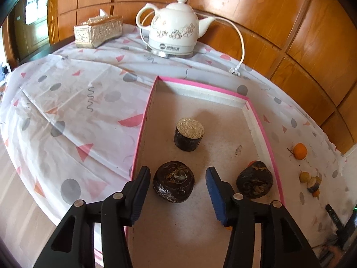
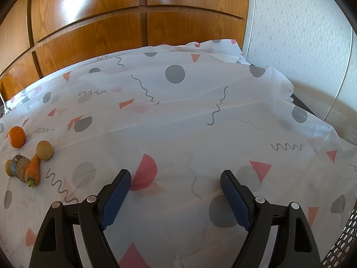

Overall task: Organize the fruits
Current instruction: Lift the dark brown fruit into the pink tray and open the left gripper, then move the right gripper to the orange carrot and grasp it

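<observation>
A pink-rimmed tray (image 1: 145,120) lies on the patterned cloth. Inside it sit three dark round pieces: one upright with a pale cut top (image 1: 189,137), one between my left fingers (image 1: 173,181), one at the right wall (image 1: 254,179). My left gripper (image 1: 178,174) is open, its jaws on either side of the middle dark piece without touching it. My right gripper (image 2: 176,178) is open and empty over bare cloth. At its left lie an orange (image 2: 16,137), a carrot (image 2: 33,169), a cut dark piece (image 2: 20,167) and two small yellowish fruits (image 2: 44,150).
A white kettle (image 1: 173,33) with its cord (image 1: 242,51) and a tissue box (image 1: 98,31) stand at the table's back. Wooden panels (image 2: 89,22) back the table. The loose fruits also show in the left wrist view (image 1: 300,150), right of the tray.
</observation>
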